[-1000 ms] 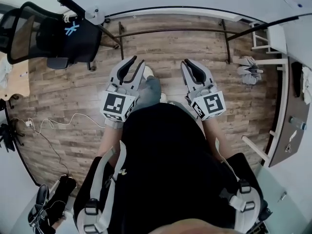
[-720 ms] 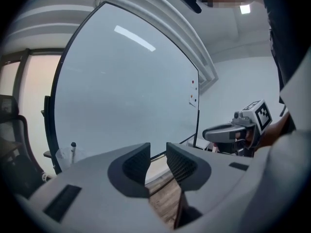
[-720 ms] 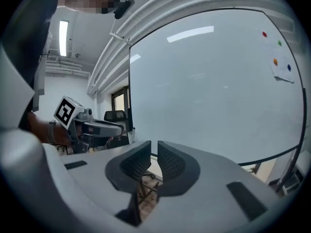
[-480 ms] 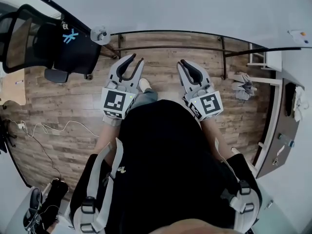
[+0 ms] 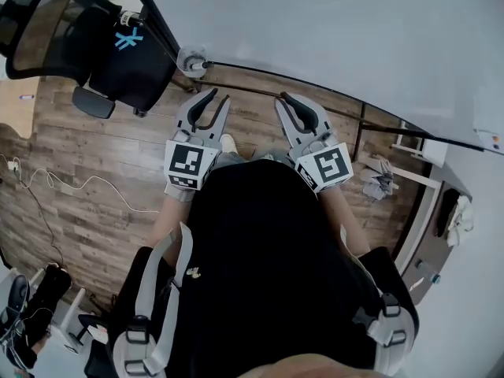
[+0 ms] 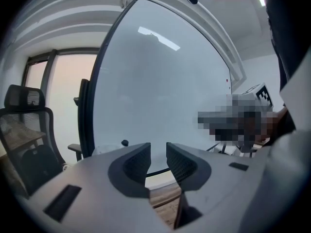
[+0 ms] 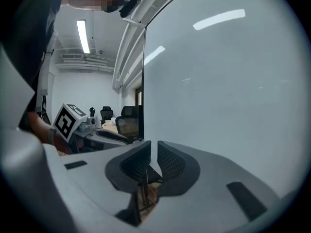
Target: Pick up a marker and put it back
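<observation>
Left gripper view shows the left gripper (image 6: 158, 153) with its fingers (image 6: 136, 161) a narrow gap apart and nothing between them. The whiteboard (image 6: 160, 81) rises just ahead of the tips, and a chair (image 6: 24, 140) stands off to their left. The right gripper (image 7: 154, 152) has its fingers (image 7: 172, 163) almost pressed together, only an empty slit left, and the whiteboard is close ahead of the tips. Seen from the head view, both pairs of fingers point toward the board's lower edge above the floor (image 5: 94, 179), side by side but not touching — no marker can be made out near either pair.
</observation>
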A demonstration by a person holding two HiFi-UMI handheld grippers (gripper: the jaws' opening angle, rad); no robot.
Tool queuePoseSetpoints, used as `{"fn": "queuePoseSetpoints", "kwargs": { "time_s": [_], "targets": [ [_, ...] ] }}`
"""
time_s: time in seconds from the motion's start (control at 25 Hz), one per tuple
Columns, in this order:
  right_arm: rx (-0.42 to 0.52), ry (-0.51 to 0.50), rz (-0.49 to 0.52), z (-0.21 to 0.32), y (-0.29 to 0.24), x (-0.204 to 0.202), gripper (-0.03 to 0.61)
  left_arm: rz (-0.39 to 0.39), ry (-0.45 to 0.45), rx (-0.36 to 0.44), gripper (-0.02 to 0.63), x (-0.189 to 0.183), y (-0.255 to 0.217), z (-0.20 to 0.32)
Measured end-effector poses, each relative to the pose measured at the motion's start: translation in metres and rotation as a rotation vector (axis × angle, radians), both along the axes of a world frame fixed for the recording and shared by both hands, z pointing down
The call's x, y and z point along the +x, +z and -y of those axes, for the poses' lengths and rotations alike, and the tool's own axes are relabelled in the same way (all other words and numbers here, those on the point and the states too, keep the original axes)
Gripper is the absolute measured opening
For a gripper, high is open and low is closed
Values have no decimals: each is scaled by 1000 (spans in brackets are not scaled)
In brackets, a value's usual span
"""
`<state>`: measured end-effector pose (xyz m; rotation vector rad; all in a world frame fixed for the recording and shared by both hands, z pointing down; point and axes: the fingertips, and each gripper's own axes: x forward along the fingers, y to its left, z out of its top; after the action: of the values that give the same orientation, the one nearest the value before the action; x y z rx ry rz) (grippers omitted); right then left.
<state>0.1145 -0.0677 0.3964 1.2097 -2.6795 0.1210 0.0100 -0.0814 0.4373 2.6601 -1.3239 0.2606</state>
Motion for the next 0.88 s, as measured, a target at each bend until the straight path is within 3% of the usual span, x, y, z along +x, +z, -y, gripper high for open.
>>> {"fn": "queuePoseSetpoints", "kwargs": {
  "time_s": [0.28, 0.52, 0.88],
  "targets": [
    [-13, -123, -11, 35, 5, -30, 49, 41, -154, 0, 106, -35, 12, 17],
    [-22, -249, -46, 59, 5, -42, 49, 44, -260, -13, 106, -43, 18, 32],
    [-31, -343, -78, 75, 5, -35, 49, 83, -350, -22, 126, -42, 34, 58]
  ]
}}
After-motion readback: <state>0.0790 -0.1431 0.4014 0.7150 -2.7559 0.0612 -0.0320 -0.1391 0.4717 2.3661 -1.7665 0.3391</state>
